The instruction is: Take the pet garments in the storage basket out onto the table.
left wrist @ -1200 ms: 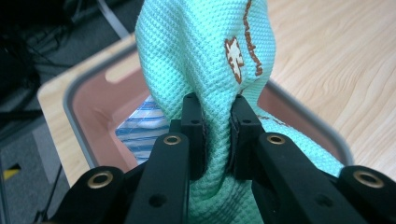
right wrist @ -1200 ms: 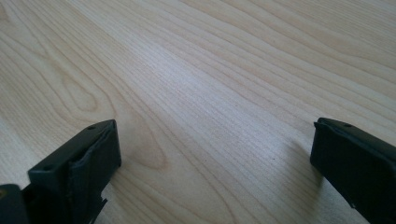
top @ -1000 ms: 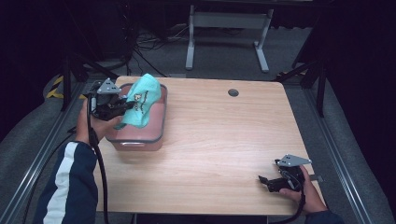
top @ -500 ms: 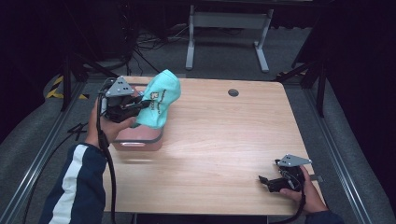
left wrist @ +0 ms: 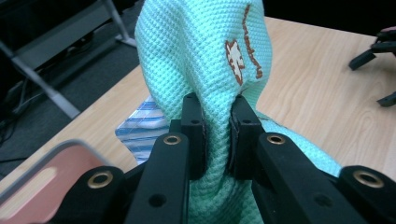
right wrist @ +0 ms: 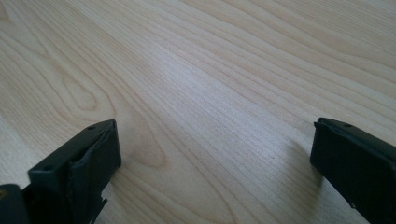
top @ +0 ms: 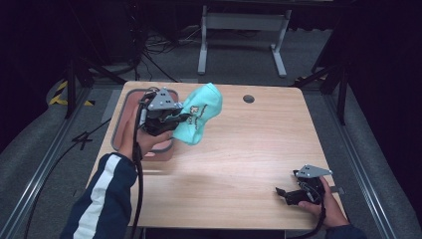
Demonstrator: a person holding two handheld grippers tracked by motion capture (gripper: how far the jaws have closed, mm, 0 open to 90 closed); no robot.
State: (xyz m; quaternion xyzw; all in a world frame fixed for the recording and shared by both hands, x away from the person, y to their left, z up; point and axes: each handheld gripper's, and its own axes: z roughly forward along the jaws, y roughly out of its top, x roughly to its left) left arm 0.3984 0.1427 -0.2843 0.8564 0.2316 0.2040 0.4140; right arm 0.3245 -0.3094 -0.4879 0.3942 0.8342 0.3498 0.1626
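Note:
A mint-green waffle cloth (top: 199, 117) with a small brown print hangs in the air over the table's left half, just right of a pink tub (top: 124, 112). My left gripper (top: 175, 119) is shut on a bunched fold of the cloth (left wrist: 205, 60), its pads (left wrist: 194, 135) pinching it from both sides. A blue-and-white striped cloth (left wrist: 140, 133) peeks out behind the green one. At the table's near right corner my right gripper (top: 281, 193) rests low, open, its jaws far apart over bare wood (right wrist: 210, 93).
The pink tub with a grey rim (left wrist: 51, 154) sits at the table's left edge. A round cable hole (top: 249, 98) lies near the far edge. A metal stand (top: 239, 30) and cables are on the floor beyond the table.
The left gripper has lifted the green cloth out of the pink tub and carried it right, over the table. The right gripper has stayed put.

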